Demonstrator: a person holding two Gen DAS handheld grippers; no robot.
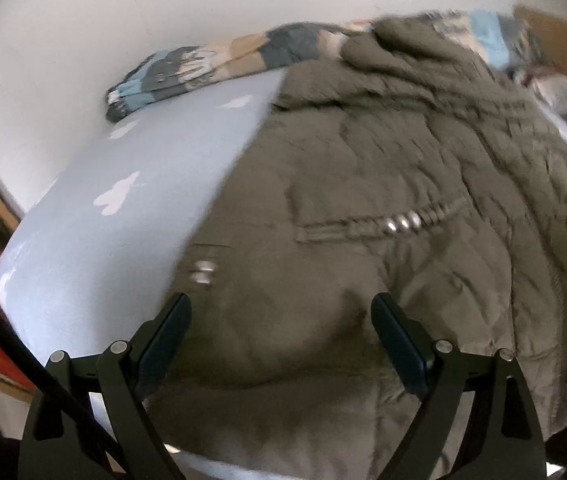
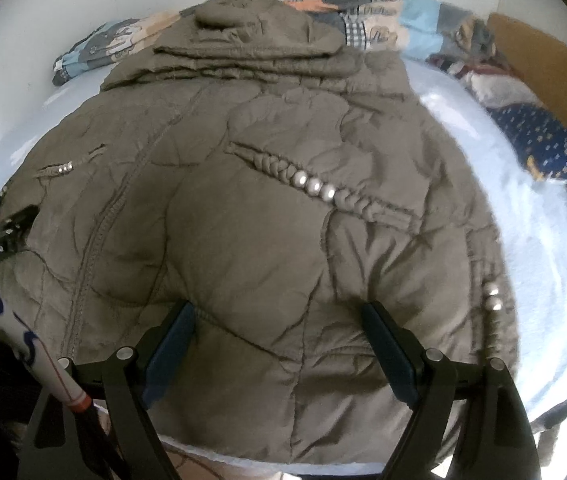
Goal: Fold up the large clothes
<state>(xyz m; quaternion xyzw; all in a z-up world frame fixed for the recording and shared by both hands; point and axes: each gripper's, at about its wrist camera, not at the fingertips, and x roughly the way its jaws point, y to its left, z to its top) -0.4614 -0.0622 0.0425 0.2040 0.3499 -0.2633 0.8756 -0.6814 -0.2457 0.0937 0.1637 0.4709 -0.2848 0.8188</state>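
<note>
The olive padded coat (image 2: 267, 184) lies flat on the pale blue bed (image 2: 523, 248), its long axis running from hem at 6 o'clock to hood at 12. The right gripper (image 2: 277, 320) and left gripper (image 1: 281, 312) hover spread and empty over the hem, left nearer the coat's 9 o'clock edge. Only the right view shows the whole coat.

A patterned blanket (image 2: 383, 20) lies along the light-blue bed (image 1: 155, 184) by the wall.

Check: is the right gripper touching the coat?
Cannot tell. In the right wrist view the right gripper stands open over the brown quilted coat; no plain contact or gap shows.
</note>
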